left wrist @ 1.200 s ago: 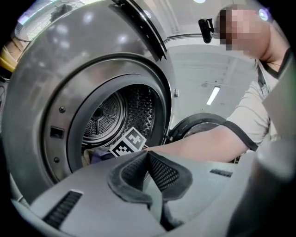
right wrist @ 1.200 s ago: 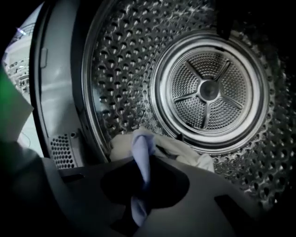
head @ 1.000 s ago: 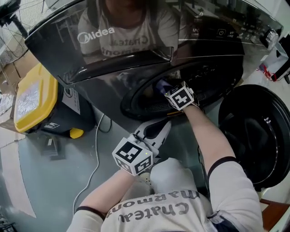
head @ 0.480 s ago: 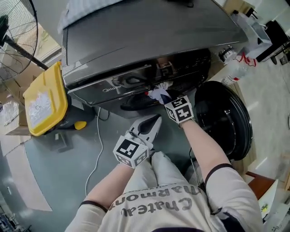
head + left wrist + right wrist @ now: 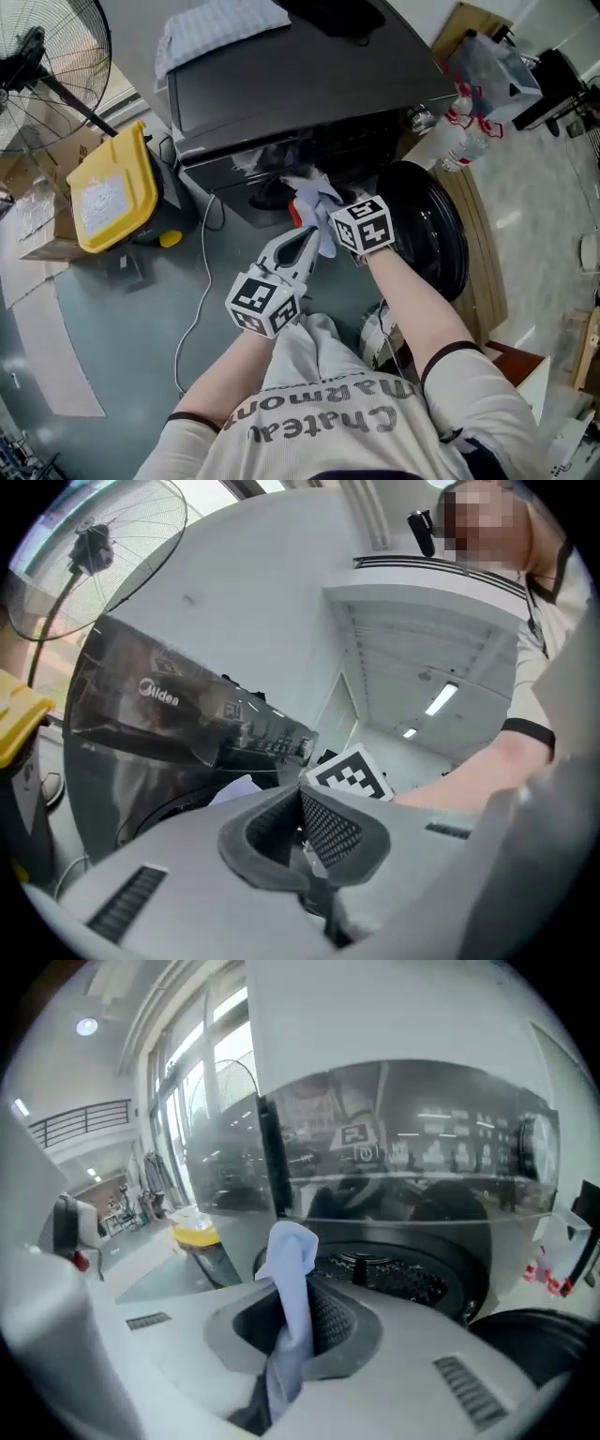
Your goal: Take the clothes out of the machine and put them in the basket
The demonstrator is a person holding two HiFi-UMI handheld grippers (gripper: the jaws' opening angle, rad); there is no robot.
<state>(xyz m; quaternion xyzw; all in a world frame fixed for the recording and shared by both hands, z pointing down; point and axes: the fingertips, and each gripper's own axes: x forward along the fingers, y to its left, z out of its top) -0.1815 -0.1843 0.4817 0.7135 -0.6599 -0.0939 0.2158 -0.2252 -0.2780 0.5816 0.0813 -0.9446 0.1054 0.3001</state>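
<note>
The right gripper (image 5: 298,1309) has its jaws pinched together on a pale blue cloth (image 5: 292,1260). The cloth sticks up between them, just outside the washing machine's (image 5: 281,89) open drum. The left gripper's (image 5: 302,822) jaws are together with nothing between them.
</note>
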